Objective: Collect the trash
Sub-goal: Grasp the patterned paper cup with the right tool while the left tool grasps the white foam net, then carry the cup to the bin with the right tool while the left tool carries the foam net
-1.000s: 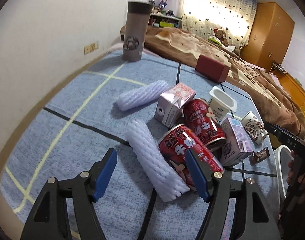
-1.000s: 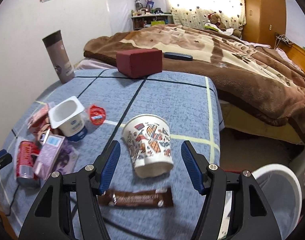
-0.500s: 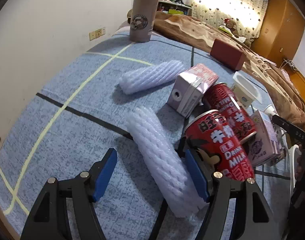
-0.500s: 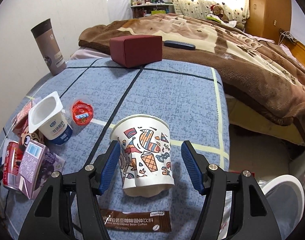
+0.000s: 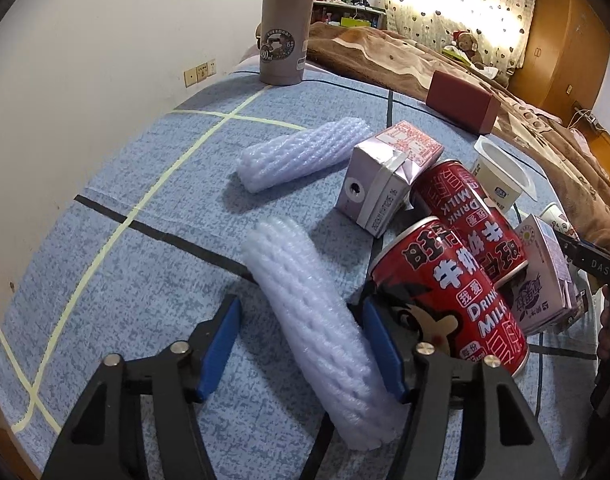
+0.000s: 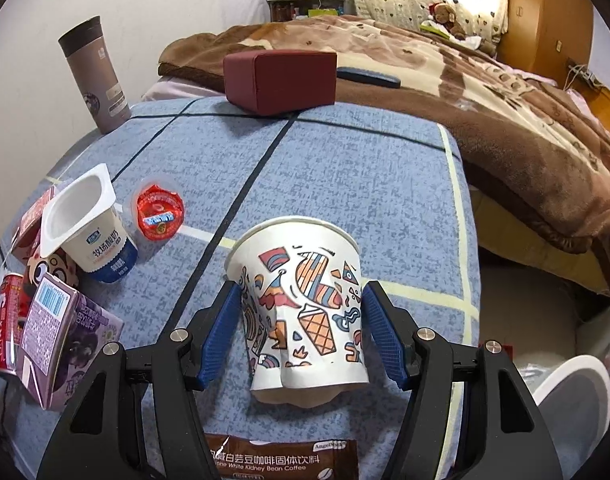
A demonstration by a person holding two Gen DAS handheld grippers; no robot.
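Straddling empty paper cup [image 6: 305,304], open right gripper [image 6: 301,332]; open left gripper [image 5: 301,344] around foam sleeve [image 5: 321,336].

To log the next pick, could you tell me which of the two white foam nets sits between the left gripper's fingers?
The nearer foam net, lying beside the red can, sits inside the open left gripper. The other foam net lies farther back, beyond the black stripe.

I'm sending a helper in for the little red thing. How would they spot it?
On the blue checked tablecloth, find the white yogurt tub left of the paper cup. The small round jelly cup sits right beside the tub: the only clear cup with a red foil lid.
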